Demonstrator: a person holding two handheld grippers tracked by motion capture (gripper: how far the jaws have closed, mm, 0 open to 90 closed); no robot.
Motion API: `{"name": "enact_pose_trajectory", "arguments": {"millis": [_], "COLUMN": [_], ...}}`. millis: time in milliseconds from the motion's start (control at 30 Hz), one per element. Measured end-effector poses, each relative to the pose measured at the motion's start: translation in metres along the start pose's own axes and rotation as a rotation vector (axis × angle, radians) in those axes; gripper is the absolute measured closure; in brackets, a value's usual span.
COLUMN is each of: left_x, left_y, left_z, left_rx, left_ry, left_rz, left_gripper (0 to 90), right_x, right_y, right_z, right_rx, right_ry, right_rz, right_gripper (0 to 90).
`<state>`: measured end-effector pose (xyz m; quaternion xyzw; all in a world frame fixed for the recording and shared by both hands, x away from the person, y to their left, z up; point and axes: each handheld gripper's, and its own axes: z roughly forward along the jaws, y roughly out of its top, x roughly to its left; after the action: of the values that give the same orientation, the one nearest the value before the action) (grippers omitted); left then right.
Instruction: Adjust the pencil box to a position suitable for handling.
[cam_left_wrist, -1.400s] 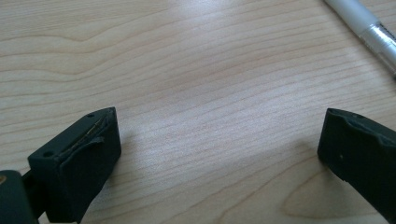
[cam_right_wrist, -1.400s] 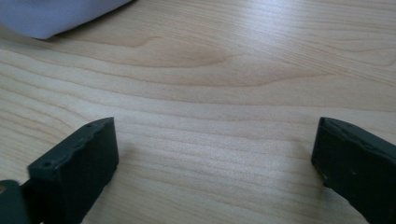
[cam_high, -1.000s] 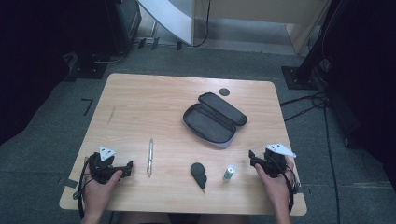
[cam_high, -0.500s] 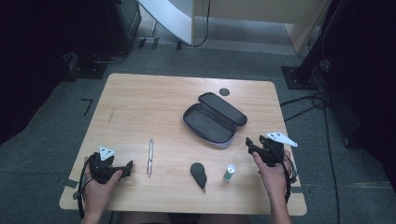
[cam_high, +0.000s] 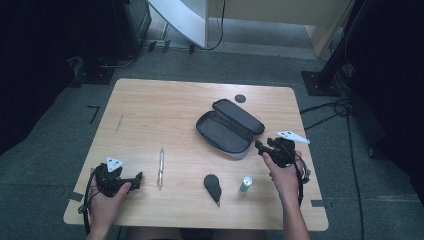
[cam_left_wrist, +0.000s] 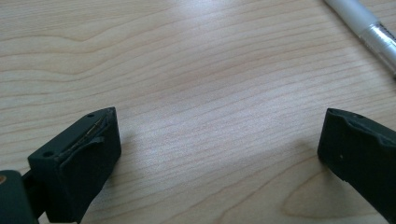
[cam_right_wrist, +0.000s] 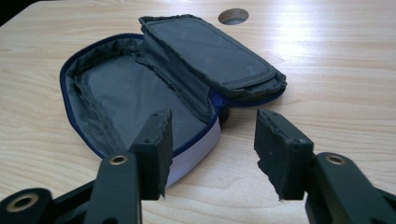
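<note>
Moving up from the near edge toward the case, the right tool (cam_high: 264, 146) has left the small white tube (cam_high: 245, 184) behind at its 7 o'clock and now sits just beside the near right corner of the open pencil case (cam_high: 227, 129). Half a second ago it was lower and further right; a second ago it hung near the table's (cam_high: 150, 107) front edge beside the tube. Its jaws stand apart with nothing between them, and in the right gripper view they frame the case's pale lower rim (cam_right_wrist: 196, 149) and blue zip, the left jaw over the rim, the right one over bare wood.

By contrast, the left tool (cam_high: 134, 178) has stayed put at the front left, jaws wide apart and empty over the wood, with the silver pen (cam_high: 161, 167) at its 1 o'clock. A dark teardrop-shaped item (cam_high: 212, 184) lies between pen and tube, untouched.

My reading is that the right hand is going for the case itself, probably to steady or shift it, while the loose items are not yet packed.
</note>
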<state>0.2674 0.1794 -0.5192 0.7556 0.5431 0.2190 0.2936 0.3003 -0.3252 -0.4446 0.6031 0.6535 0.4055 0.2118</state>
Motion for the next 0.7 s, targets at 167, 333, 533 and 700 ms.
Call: {"name": "enact_pose_trajectory", "arguments": {"millis": [167,333,533,700], "left_x": [0.0,0.0,0.0,0.0], "left_y": [0.0,0.0,0.0,0.0], "left_z": [0.0,0.0,0.0,0.0], "left_rx": [0.0,0.0,0.0,-0.001], "left_ry": [0.0,0.0,0.0,0.001], "left_rz": [0.0,0.0,0.0,-0.001], "left_gripper": [0.0,0.0,0.0,0.0], "right_x": [0.003,0.007,0.01,0.013], "right_y": [0.009,0.011,0.013,0.014], "right_z": [0.006,0.02,0.035,0.05], "right_rx": [0.021,0.06,0.112,0.162], "right_ry": [-0.011,-0.035,-0.041,-0.078], "right_rz": [0.013,0.0,-0.009,-0.005], "right_gripper": [52.2,54.7,56.8,57.4]}}
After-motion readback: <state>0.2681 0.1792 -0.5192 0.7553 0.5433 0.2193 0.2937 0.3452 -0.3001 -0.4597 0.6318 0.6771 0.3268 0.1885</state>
